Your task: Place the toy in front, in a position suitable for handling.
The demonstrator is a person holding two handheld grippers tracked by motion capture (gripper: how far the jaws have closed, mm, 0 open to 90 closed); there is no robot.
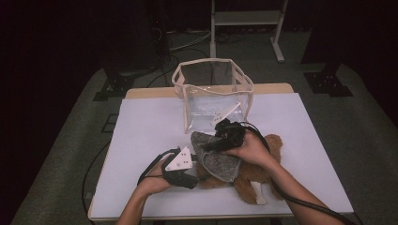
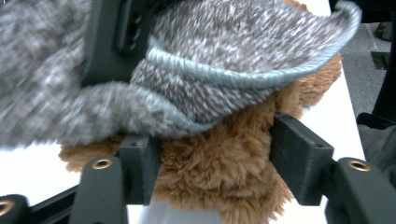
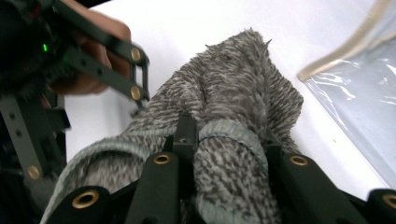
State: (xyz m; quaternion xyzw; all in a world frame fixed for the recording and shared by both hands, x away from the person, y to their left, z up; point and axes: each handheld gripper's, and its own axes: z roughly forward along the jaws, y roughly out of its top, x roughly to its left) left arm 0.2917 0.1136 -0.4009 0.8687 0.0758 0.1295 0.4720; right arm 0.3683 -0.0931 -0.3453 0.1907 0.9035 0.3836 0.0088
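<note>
Grey knit hat (image 1: 217, 158) over brown plush toy (image 1: 253, 180), mid-desk (image 1: 141, 126).
Right tongs (image 1: 210, 146) pinch the hat's rim; left tongs (image 1: 196, 174) clamp the plush toy; clear bag (image 1: 212, 93) just behind.

I'm scanning for lettering and there's nothing I can read: no label, brand, number or sign. The clear bag (image 1: 213, 91) at twelve o'clock carries faint pale marks on its front, too small and blurred to make out. The grey knit (image 3: 233, 93) and the brown plush (image 2: 219, 172) show no tag.
</note>
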